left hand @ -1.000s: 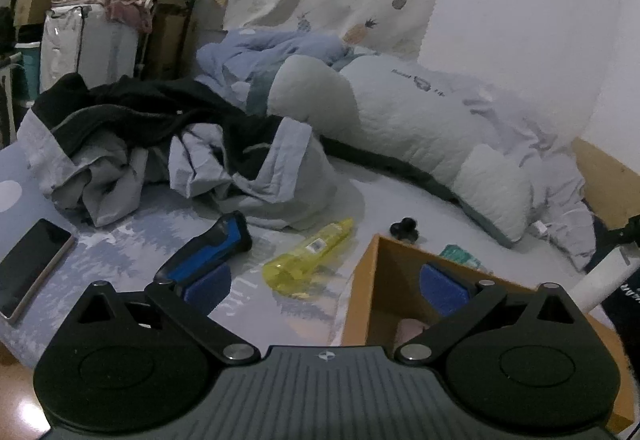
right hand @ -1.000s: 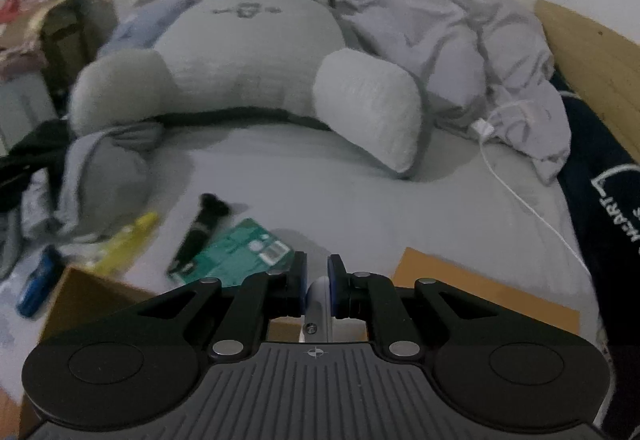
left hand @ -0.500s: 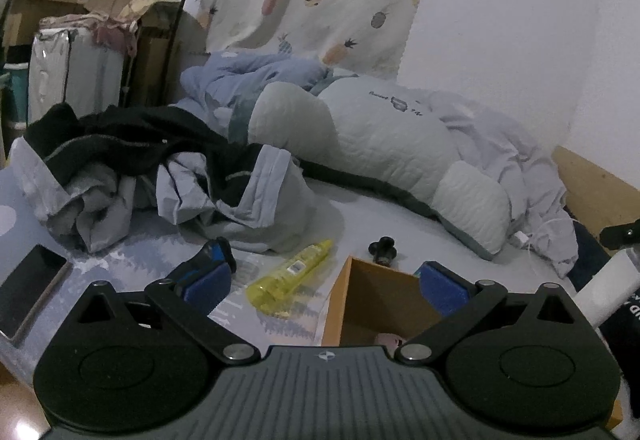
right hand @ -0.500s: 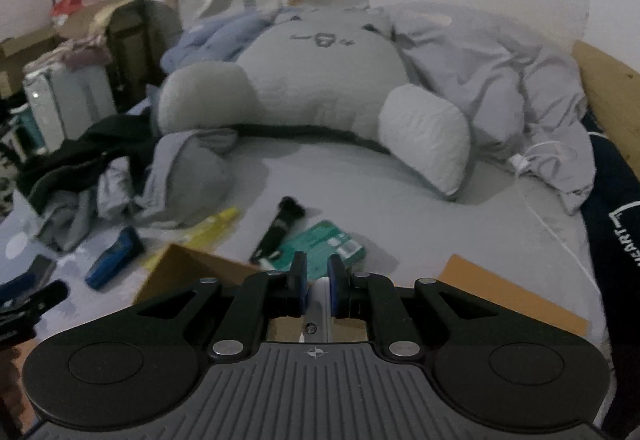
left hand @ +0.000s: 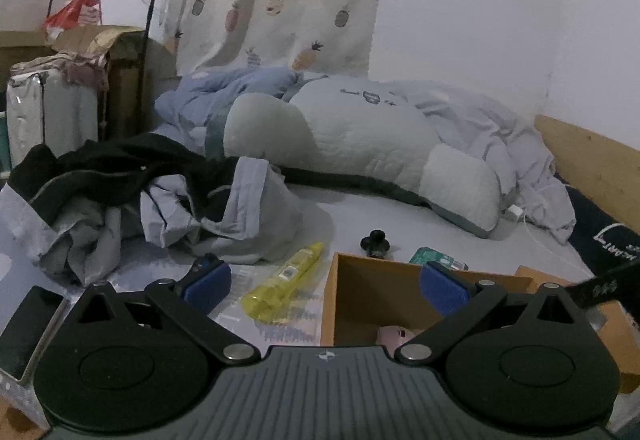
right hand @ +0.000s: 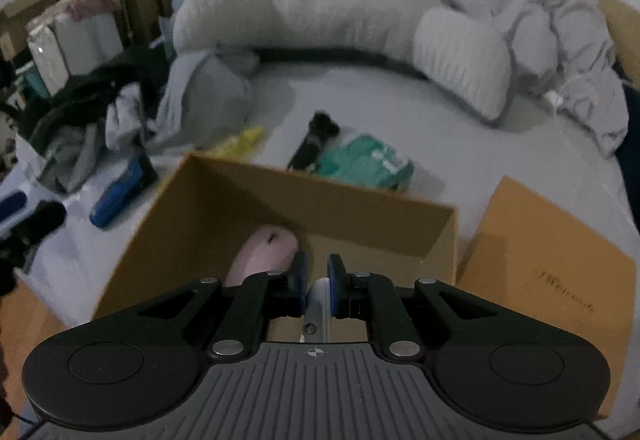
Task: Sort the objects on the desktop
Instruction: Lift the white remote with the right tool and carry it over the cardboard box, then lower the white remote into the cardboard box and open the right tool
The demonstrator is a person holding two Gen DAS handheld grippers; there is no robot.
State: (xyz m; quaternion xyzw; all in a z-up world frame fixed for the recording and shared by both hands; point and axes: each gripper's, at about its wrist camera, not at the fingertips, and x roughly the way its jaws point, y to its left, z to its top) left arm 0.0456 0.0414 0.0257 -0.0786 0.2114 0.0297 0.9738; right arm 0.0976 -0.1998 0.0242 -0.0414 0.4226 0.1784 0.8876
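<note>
An open brown cardboard box [right hand: 360,212] [left hand: 360,280] stands on the bed with a pink object [right hand: 268,252] [left hand: 394,334] inside. My right gripper [right hand: 317,274] is shut on a white cylindrical object [right hand: 318,300] and hangs over the box's near side. My left gripper [left hand: 324,282] is open and empty, left of and above the box. On the bed lie a yellow bottle [left hand: 286,282] [right hand: 240,142], a blue-and-black device [right hand: 120,190], a black tool [right hand: 314,144] [left hand: 375,242] and a green packet [right hand: 364,160] [left hand: 436,258].
A phone [left hand: 28,328] lies at the left edge. Crumpled clothes [left hand: 140,192] and a large grey cushion [left hand: 360,144] lie behind the objects. The box lid [right hand: 540,260] lies right of the box. A wooden headboard [left hand: 592,160] runs along the right.
My right gripper has tilted down and moved over the open box with the white object held. The left view has risen and pulled back a little.
</note>
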